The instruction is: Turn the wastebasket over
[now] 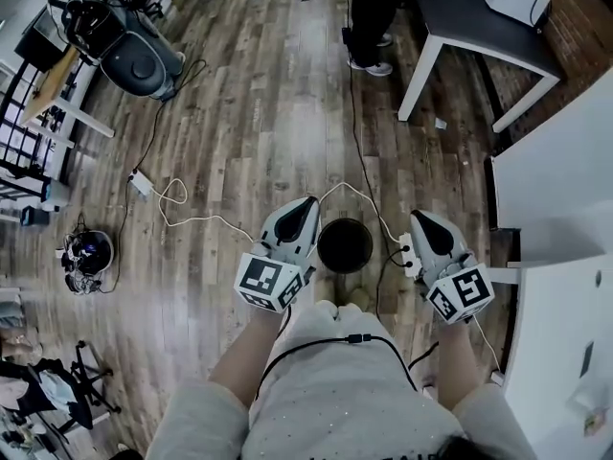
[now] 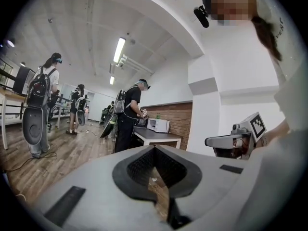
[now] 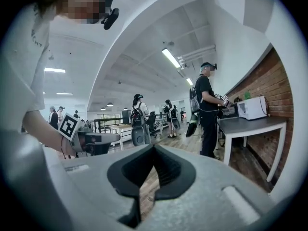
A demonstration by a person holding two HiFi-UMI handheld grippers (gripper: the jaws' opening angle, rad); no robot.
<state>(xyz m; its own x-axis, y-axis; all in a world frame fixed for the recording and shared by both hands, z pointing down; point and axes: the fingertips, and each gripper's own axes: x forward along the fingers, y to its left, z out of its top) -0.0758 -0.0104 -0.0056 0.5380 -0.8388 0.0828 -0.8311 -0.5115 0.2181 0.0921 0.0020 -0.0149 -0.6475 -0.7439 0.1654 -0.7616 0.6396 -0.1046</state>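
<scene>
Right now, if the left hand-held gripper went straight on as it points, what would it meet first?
Nothing close: the left hand-held gripper points level across the room. First in its line is probably the dark table far ahead, or the person in black standing at it; depth is unclear.

Open-plan lab: wood-plank floor (image 1: 259,113), table (image 3: 250,125), brick wall (image 2: 175,113), backpack-wearing people (image 2: 43,88), trailing cable (image 1: 192,220).

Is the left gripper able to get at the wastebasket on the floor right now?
Probably yes. The wastebasket stands on the floor, right beside the left gripper in the head view, with nothing between them. Its shut jaws would need opening first.
</scene>
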